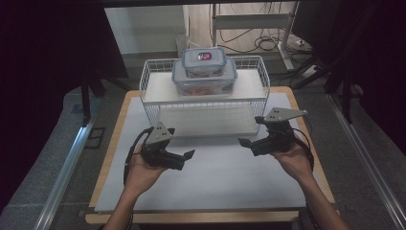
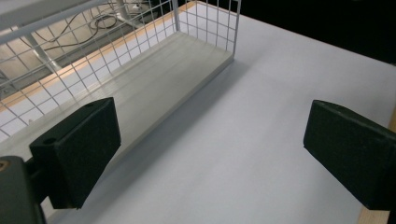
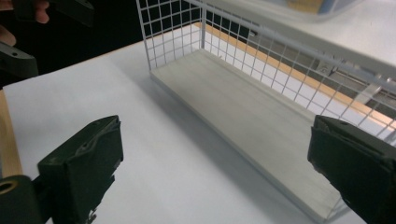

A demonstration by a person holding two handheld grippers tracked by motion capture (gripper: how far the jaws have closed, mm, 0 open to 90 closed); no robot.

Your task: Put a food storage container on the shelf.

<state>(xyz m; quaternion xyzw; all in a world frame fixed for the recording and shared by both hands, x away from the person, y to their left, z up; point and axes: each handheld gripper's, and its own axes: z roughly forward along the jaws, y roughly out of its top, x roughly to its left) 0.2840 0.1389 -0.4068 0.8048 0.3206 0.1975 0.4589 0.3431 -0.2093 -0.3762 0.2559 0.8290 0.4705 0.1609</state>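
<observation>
Two forearms rising from the bottom edge of the high view, each hand wrapped around a gripper, palms turned up and inward. Left gripper (image 1: 186,155) at lower left of centre, held low over the white table (image 1: 225,177), nose aimed toward the middle of the frame and slightly down, grey three-cornered plate on top, cable looping back round the wrist. Right gripper (image 1: 245,142) at lower right of centre, mirrored, nose aimed left toward the other, plate tilted up at the top, cable curling beside the hand. Both well apart from each other, a bare stretch of table between them.

Jaws spread wide on both, nothing between them. In the left gripper view, left gripper (image 2: 210,154) with one black jaw at lower left and one at the right edge, bare white table in the gap, lower shelf of the wire rack (image 2: 154,74) running off toward the upper left. In the right gripper view, right gripper (image 3: 212,170) with jaws at lower left and lower right, the rack's lower shelf slanting across the centre, the other hand's gripper dark in the upper left corner.

Wire rack (image 1: 203,103) standing at centre of the high view, just beyond both grippers. On its upper shelf, large lidded container (image 1: 191,85), with small lidded container (image 1: 204,61) stacked on top, upper centre of frame, well apart from either gripper.
</observation>
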